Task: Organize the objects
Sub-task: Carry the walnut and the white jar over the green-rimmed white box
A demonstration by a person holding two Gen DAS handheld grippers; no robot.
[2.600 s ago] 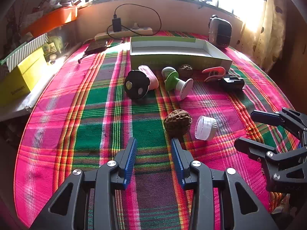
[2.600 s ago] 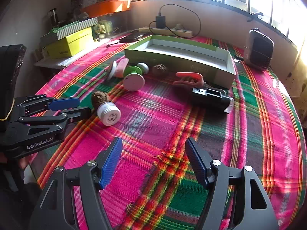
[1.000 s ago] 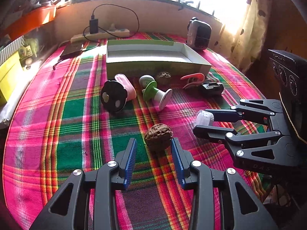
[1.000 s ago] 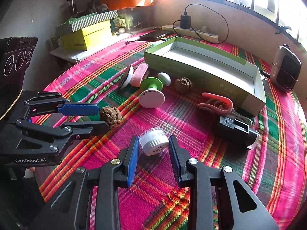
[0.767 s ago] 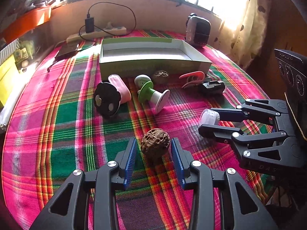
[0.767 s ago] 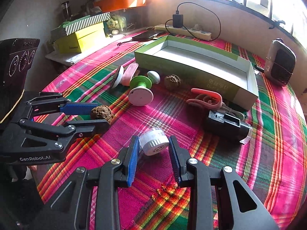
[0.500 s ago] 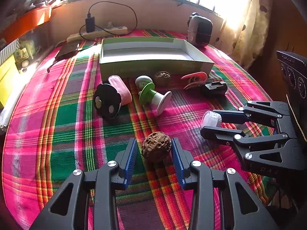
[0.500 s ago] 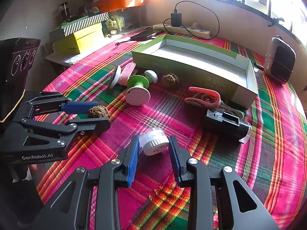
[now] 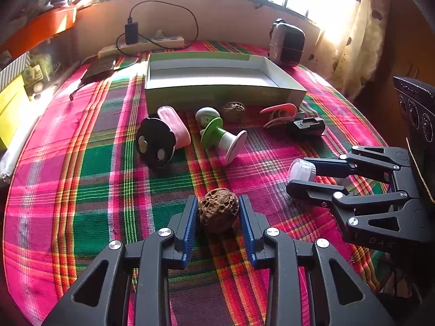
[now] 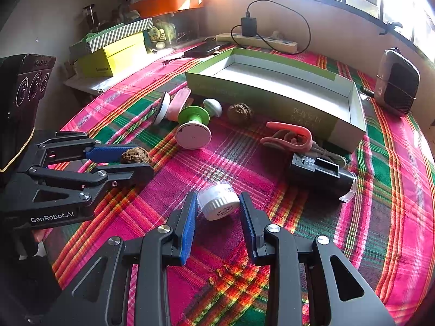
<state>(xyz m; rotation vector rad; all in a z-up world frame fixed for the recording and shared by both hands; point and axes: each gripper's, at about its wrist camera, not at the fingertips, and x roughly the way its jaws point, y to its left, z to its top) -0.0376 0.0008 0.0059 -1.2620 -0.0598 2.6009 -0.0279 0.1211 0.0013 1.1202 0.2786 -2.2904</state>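
Green tray (image 10: 356,114) bare inside, walnut (image 9: 218,213) and white cap (image 10: 218,203) gripped outside

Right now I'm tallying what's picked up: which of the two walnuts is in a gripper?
The near walnut, clamped between the left gripper's blue pads. The other walnut lies loose on the cloth against the green box.

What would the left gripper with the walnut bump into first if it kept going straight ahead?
Probably the green-and-white spool-shaped plastic toy; the left gripper holds the brown wrinkly walnut, though depth is unclear.
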